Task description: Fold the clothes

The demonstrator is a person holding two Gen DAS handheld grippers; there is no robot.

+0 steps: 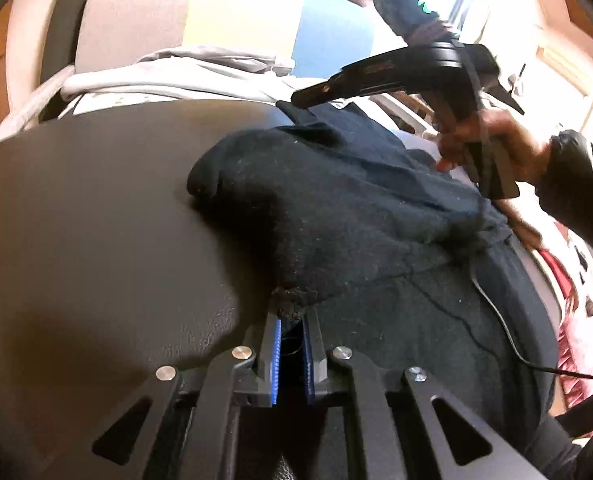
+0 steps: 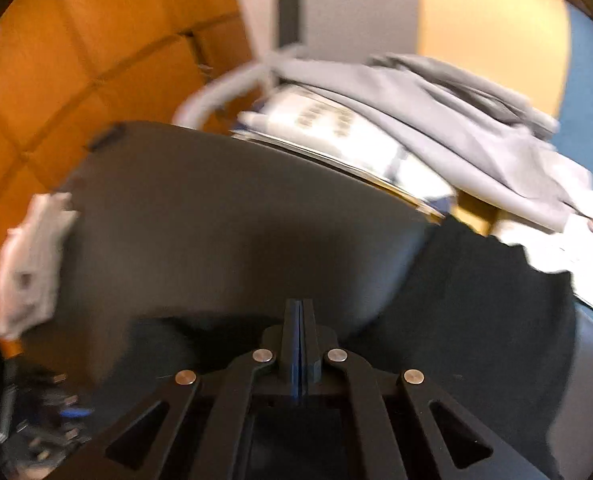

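A black garment (image 1: 356,216) lies rumpled on the dark table (image 1: 96,220), with one part bunched up toward the middle. My left gripper (image 1: 292,314) sits at the near edge of the garment, its blue pads shut on a small bunch of the hem. A hand holds my right gripper (image 1: 300,99) over the garment's far corner. In the right wrist view the right gripper (image 2: 299,304) is shut, pads together, and no cloth shows between them. There the black garment (image 2: 476,300) lies to its right, and the view is blurred.
A grey hooded top (image 2: 436,92) and a printed paper (image 2: 328,128) lie at the table's far edge, before a chair back (image 1: 136,12). A pale cloth (image 2: 32,264) hangs off the left edge over orange floor tiles (image 2: 76,60). A thin cable (image 1: 508,332) crosses the garment.
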